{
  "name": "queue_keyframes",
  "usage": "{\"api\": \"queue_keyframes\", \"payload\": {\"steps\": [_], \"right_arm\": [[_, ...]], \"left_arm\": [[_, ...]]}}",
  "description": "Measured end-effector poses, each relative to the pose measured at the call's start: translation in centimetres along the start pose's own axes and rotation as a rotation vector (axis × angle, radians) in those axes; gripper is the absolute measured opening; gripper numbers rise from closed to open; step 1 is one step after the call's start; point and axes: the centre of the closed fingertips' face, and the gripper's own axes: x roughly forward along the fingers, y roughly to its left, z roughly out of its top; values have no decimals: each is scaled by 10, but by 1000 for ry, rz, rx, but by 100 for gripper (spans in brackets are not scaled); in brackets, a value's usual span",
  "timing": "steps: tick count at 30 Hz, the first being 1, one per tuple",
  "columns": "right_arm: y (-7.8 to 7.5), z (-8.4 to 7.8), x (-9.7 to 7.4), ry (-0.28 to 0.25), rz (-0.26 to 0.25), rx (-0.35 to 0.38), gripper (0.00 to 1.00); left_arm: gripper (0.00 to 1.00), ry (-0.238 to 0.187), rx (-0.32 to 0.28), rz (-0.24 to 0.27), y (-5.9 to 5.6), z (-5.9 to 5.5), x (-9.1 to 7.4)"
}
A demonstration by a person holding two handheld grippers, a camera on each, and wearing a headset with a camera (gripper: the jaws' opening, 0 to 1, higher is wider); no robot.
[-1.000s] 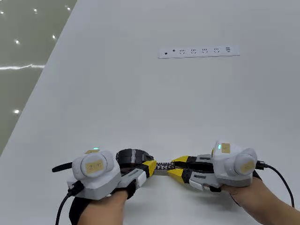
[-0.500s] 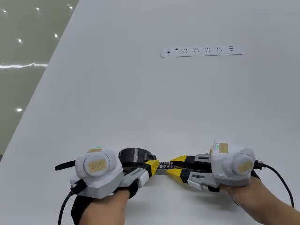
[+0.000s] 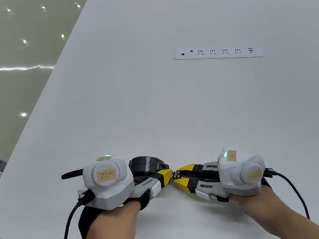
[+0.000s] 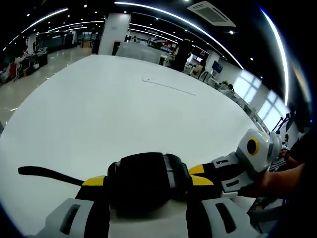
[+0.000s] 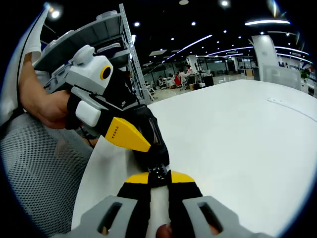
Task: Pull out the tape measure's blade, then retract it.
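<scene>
at lower centre of the head view, the left claw (image 3: 154,172) is clenched around the black tape measure (image 3: 144,163), low over the white tabletop (image 3: 149,104). the right claw (image 3: 182,178) is clenched on the tip of the blade (image 3: 175,176), with a short length exposed between the two claws. a power strip (image 3: 218,52) lies at upper right, well apart.

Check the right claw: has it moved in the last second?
Yes. Against the power strip, the right claw has shifted left, toward the tape measure, so less blade shows between them.
</scene>
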Motion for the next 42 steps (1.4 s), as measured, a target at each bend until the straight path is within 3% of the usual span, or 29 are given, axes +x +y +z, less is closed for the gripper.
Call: {"api": "queue_keyframes", "payload": {"steps": [16,17,18,21,27,33,36,42], "right_arm": [[2,1,5,23,10,-10,12],[3,0,5,25,14,2,12],[3,0,4,26,16,62,12],[3,0,5,38,13,12,13],[3,0,3,59,19,16,14],[6,3,0,49,17,13,16],[4,3,-2,51,8,29,19],[7,6,-9,49,-5,29,25]], "left_arm": [[60,-14,15,1,1,1,-1],[60,-11,16,-2,1,1,-1],[60,-8,18,-5,1,1,-1],[61,9,14,-14,2,1,0],[61,14,23,-31,0,0,-2],[59,12,79,-38,-1,4,-5],[59,15,68,-46,0,5,-7],[58,0,108,-57,-4,11,-13]]}}
